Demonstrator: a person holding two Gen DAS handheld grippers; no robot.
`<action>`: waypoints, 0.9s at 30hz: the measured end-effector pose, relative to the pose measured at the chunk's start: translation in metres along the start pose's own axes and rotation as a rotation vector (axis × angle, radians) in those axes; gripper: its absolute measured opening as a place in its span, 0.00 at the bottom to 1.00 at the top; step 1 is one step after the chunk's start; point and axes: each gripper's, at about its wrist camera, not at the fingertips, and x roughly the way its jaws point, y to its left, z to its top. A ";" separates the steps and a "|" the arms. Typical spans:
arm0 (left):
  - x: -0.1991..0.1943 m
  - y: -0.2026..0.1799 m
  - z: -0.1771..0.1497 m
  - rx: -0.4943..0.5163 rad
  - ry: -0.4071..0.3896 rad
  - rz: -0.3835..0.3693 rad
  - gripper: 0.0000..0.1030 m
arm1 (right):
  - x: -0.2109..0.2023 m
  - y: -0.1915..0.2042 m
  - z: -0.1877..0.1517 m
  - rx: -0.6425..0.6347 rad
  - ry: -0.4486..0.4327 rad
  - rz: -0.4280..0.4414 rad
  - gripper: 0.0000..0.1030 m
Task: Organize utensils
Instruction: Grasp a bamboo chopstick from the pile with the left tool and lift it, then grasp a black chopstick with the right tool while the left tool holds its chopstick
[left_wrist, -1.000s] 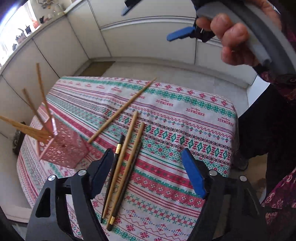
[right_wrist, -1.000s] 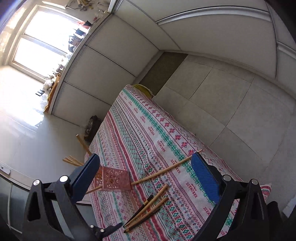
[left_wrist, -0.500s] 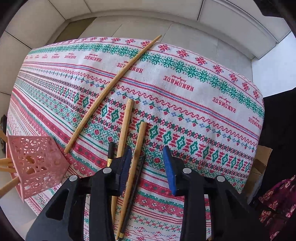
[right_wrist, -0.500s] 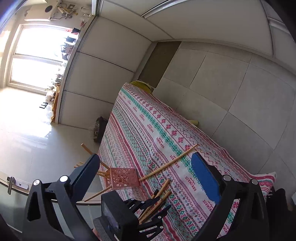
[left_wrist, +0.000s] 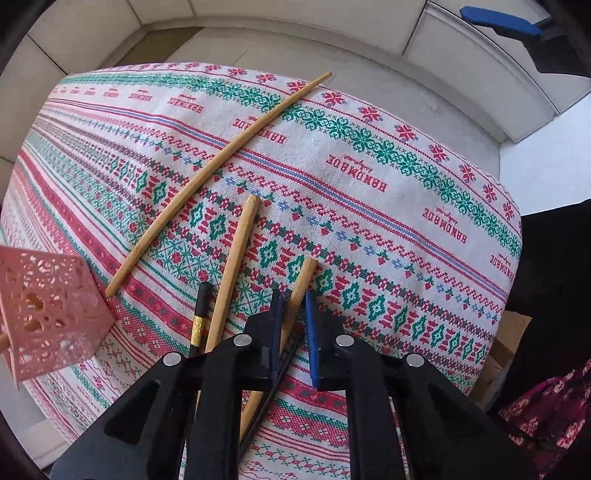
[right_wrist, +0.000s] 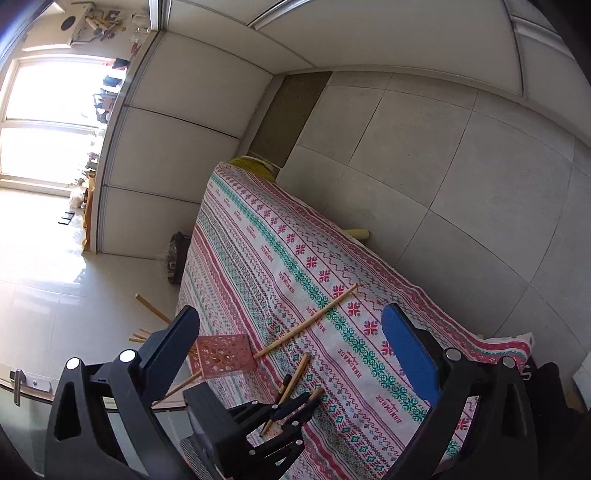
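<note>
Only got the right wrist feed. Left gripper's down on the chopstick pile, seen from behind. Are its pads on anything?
Observer: Yes. The left gripper has just been closing, and its blue pads pinch the rightmost light wooden chopstick just below its blunt tip.
Operator: Only that one?
Observer: Can't tell. A thin dark stick runs alongside it beneath the jaws; whether it is gripped too is hidden.
Operator: The other two next to it?
Observer: Both are outside, left of the jaws: the longer light wooden chopstick and the black chopstick with a gold band.
</note>
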 end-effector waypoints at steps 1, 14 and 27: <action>-0.006 0.000 -0.006 -0.024 -0.035 -0.003 0.10 | 0.005 0.002 -0.003 -0.014 0.013 -0.014 0.93; -0.130 0.018 -0.124 -0.301 -0.531 0.004 0.08 | 0.050 0.015 -0.044 -0.147 0.127 -0.130 0.93; -0.196 -0.008 -0.208 -0.249 -0.966 -0.099 0.06 | 0.072 -0.010 -0.038 0.016 0.136 -0.167 0.90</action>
